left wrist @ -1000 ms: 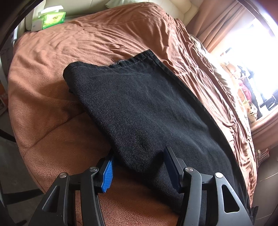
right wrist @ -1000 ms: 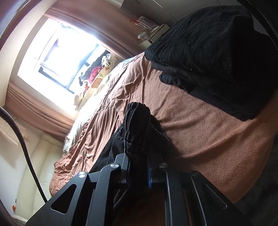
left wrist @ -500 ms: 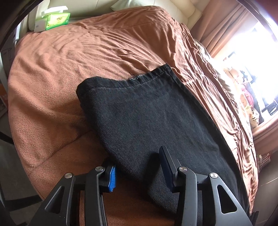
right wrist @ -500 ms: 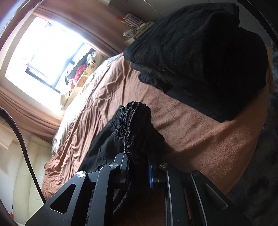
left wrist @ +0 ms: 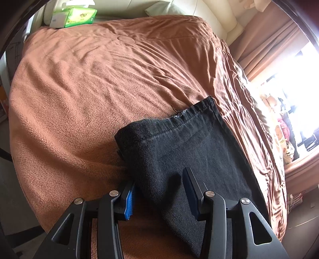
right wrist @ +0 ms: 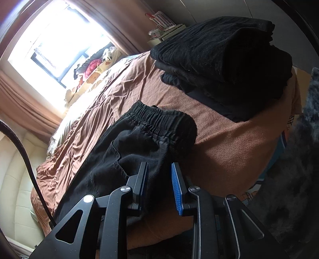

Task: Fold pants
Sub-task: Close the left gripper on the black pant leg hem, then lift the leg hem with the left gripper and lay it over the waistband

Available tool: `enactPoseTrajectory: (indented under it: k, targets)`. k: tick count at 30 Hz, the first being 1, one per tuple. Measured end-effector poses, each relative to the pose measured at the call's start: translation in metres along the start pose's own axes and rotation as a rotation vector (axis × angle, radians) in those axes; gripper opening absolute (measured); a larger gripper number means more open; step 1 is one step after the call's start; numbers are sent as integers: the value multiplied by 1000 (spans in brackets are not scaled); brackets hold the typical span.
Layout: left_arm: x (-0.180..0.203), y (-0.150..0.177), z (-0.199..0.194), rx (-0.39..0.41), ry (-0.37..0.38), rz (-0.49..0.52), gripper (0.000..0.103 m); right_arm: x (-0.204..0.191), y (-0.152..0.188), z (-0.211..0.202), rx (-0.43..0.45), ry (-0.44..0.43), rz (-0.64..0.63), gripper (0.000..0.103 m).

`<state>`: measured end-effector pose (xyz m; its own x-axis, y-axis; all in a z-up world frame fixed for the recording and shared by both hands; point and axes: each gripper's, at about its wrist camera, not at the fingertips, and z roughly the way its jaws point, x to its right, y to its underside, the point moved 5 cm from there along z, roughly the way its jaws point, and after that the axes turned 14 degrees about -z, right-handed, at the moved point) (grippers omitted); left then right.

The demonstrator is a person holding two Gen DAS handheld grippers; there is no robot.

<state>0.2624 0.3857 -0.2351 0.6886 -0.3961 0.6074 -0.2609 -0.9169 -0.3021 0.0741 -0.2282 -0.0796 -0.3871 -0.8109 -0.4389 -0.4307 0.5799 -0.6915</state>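
Black pants lie on a brown bed. The left wrist view shows their leg end with a frayed hem, lying flat. My left gripper is open, its jaws on either side of the near edge of the leg fabric. The right wrist view shows the elastic waistband end resting on the bed. My right gripper is open and empty, just behind the waistband, with the left finger over the cloth.
A stack of folded black clothes sits on the bed's far corner in the right wrist view. A green tissue pack lies by the headboard. A bright window and brown curtains run along the bed's far side.
My right gripper has opened and let go of the waistband, which now lies on the bed. My left gripper has pulled back along the leg, staying open.
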Motion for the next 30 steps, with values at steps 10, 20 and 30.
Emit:
enactPoseTrajectory:
  k: [10, 20, 30]
  targets:
    - [-3, -18, 7, 4, 34, -19, 29, -48, 16, -12, -22, -14, -128, 25]
    - [4, -20, -5, 4, 95, 15, 9, -140, 36, 20, -66, -140, -301, 81]
    - [40, -29, -38, 42, 195, 38, 6, -237, 64, 71, -162, -301, -477, 83]
